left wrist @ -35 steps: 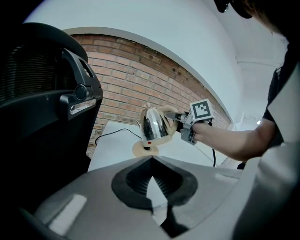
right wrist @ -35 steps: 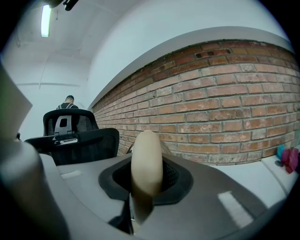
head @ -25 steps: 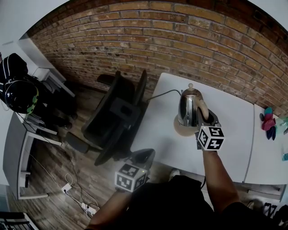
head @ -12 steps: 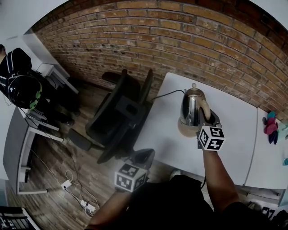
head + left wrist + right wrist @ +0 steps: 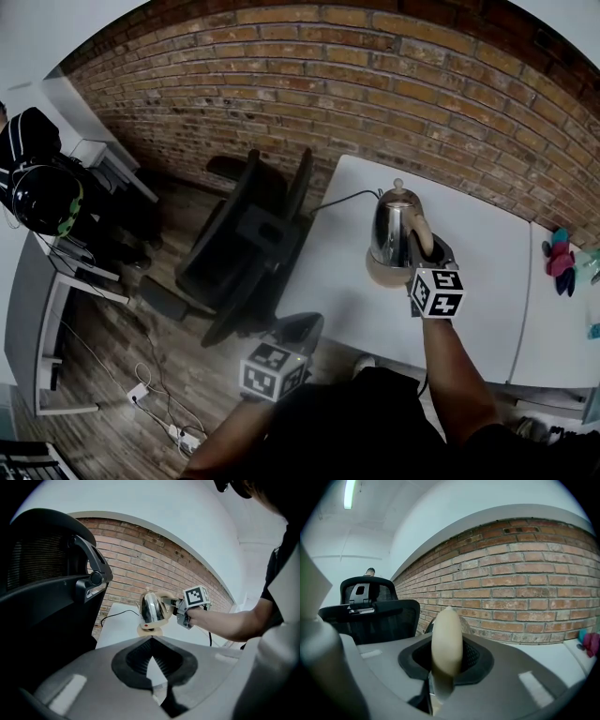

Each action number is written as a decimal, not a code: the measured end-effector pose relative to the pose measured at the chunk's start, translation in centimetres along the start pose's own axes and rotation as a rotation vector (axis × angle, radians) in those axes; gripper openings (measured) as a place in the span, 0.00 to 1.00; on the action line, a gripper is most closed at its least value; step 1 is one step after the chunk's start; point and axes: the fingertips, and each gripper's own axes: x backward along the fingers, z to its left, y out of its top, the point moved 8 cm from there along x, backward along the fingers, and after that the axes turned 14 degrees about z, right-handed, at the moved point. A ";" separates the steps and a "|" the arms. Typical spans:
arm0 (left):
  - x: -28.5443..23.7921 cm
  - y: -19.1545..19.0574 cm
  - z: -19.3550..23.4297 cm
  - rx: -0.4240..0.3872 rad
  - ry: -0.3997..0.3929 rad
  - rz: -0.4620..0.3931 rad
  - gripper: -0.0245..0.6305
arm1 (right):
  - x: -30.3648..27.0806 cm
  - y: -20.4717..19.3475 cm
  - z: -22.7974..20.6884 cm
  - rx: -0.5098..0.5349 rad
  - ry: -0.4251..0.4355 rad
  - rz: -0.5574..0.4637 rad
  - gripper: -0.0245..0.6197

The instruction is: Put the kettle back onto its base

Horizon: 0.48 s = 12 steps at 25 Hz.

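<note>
The shiny steel kettle (image 5: pixel 389 225) stands upright on its round beige base (image 5: pixel 378 275) on the white table (image 5: pixel 487 272); the left gripper view shows it too, the kettle (image 5: pixel 151 609) on the base (image 5: pixel 150 631). My right gripper (image 5: pixel 419 251) is shut on the kettle's beige handle (image 5: pixel 446 639), which fills the space between its jaws. Those jaws have just been opening a little, with the handle still between them. My left gripper (image 5: pixel 298 330) hangs low beside the table's near edge, over the floor, shut with nothing held.
A black office chair (image 5: pixel 244 248) stands against the table's left edge. The base's black cord (image 5: pixel 337 197) runs off toward the brick wall (image 5: pixel 375 84). Coloured items (image 5: pixel 560 251) lie on the adjoining table at the right. Cables and a power strip (image 5: pixel 178 431) lie on the floor.
The head view has shifted slightly. The kettle, its base and both grippers keep their places.
</note>
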 end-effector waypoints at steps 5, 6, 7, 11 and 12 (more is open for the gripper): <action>-0.2 0.0 -0.1 -0.011 -0.021 -0.002 0.04 | 0.7 -0.6 0.4 0.032 -0.011 0.036 0.20; -0.3 0.0 -0.1 -0.017 -0.026 -0.002 0.04 | 0.9 -0.8 0.4 0.033 -0.015 0.042 0.20; -0.3 -0.1 -0.1 -0.023 -0.029 -0.002 0.04 | 1.1 -0.9 0.4 0.030 -0.018 0.047 0.20; -0.2 0.1 -0.4 -0.032 -0.048 0.010 0.04 | 1.6 -1.5 0.2 0.010 -0.027 0.071 0.21; -0.2 0.2 -0.5 -0.035 -0.053 0.013 0.04 | 1.7 -1.6 0.3 0.008 -0.028 0.079 0.21</action>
